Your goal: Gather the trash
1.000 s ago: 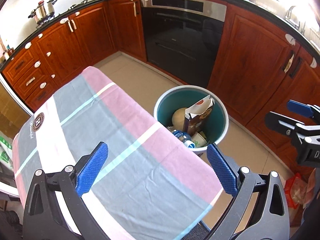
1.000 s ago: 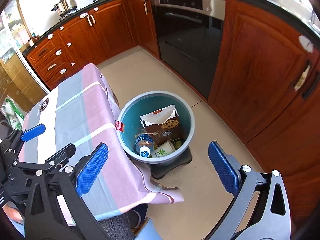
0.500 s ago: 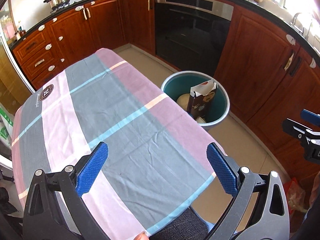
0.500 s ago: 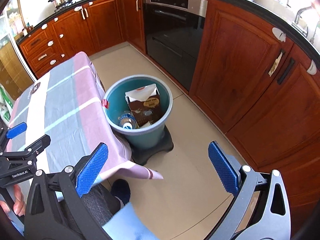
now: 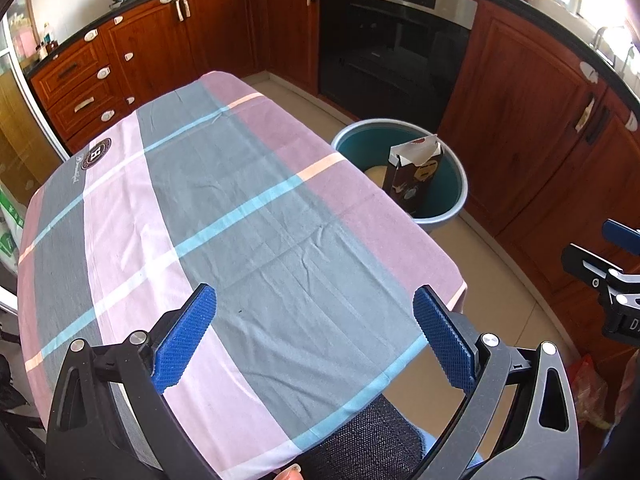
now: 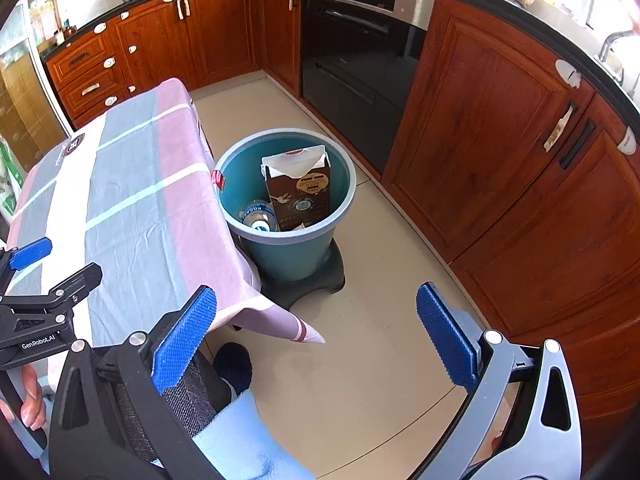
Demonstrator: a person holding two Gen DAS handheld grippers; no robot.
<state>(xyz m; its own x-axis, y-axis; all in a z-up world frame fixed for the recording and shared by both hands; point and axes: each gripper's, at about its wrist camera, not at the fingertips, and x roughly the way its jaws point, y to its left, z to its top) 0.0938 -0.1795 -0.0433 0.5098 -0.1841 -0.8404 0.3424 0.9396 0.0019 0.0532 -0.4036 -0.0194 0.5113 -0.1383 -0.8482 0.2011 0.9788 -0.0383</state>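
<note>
A teal trash bin [image 6: 344,208] stands on the floor by the table's right edge; it also shows in the left wrist view [image 5: 456,196]. Inside it stand a brown carton [image 6: 300,192] and a plastic bottle [image 6: 258,216]; the left wrist view shows the carton [image 5: 414,176] too. My left gripper [image 5: 316,340] is open and empty above the striped tablecloth [image 5: 224,208]. My right gripper [image 6: 316,340] is open and empty over the floor, nearer than the bin. No trash shows on the cloth.
Red wooden cabinets [image 6: 500,140] and a black oven [image 6: 356,60] curve around behind the bin. The bin sits on a black base [image 6: 308,288]. The person's leg and dark slipper [image 6: 234,364] are by the table corner. An orange bag [image 5: 588,384] lies at lower right.
Both grippers have pulled back from the bin toward the person. The left wrist view now takes in much more of the tablecloth, and the bin looks smaller and farther in both views.
</note>
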